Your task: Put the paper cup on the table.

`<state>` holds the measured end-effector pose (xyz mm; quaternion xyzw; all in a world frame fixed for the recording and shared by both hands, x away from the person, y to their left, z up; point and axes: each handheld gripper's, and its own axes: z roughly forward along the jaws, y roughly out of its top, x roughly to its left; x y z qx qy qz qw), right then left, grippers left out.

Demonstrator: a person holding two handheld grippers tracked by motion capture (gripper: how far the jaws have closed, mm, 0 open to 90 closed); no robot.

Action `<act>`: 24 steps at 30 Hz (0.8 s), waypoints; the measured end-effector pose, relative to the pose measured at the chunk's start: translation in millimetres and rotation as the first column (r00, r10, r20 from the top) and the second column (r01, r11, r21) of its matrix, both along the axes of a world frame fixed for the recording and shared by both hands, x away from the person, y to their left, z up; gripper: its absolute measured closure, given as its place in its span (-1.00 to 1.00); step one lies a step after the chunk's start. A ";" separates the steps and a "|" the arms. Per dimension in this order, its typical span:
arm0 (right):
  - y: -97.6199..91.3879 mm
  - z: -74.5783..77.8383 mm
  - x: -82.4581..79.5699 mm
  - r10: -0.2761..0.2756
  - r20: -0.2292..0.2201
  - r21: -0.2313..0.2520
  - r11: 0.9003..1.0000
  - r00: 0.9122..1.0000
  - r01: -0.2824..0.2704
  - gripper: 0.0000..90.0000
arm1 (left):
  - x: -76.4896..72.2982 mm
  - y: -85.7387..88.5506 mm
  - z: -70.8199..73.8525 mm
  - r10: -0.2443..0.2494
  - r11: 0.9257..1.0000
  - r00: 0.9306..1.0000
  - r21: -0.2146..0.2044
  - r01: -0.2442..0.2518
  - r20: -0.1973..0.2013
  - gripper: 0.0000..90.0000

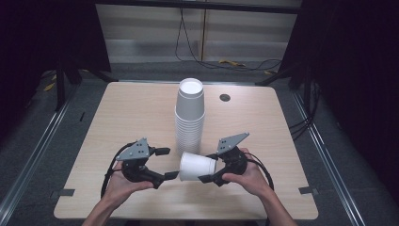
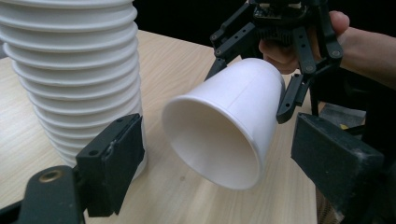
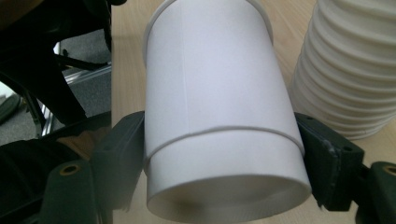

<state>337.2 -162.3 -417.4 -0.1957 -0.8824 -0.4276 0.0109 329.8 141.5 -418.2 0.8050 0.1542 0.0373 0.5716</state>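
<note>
A single white paper cup [image 1: 196, 167] lies on its side just above the table, mouth toward the left. My right gripper [image 1: 208, 167] is shut on its base end, one pad on each side [image 3: 122, 158]. The same cup [image 3: 219, 102] fills the space between those jaws. My left gripper [image 1: 168, 163] stands open a little left of the cup's mouth, touching nothing. From the left gripper view the cup [image 2: 224, 126] opens toward me, between my wide-apart pads [image 2: 112, 163]. A tall stack of white cups [image 1: 190, 113] stands upright behind it.
The light wooden table [image 1: 131, 117] has a round cable hole [image 1: 225, 98] at the back right. The cup stack [image 2: 74, 79] stands close to the left gripper's left jaw. Cables [image 1: 235, 63] lie on the floor beyond the far edge. Dark curtains flank both sides.
</note>
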 end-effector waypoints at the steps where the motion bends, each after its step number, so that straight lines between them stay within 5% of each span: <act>1: -0.9 0.2 0.1 0.001 0.002 0.014 1.000 1.000 -0.001 -0.47 | -0.4 -0.2 0.3 0.002 1.000 1.000 -0.008 -0.002 -0.004 -0.64; 7: -4.2 -0.5 -1.2 -0.007 0.001 0.054 0.998 1.000 0.007 -0.47 | 1.0 0.8 2.0 -0.001 0.999 1.000 -0.049 -0.001 -0.030 -0.64; 24: -7.4 1.5 -4.2 -0.034 0.025 0.185 0.982 0.999 0.029 -0.47 | 0.3 -3.0 6.9 -0.010 0.997 0.999 -0.078 0.007 -0.038 -0.65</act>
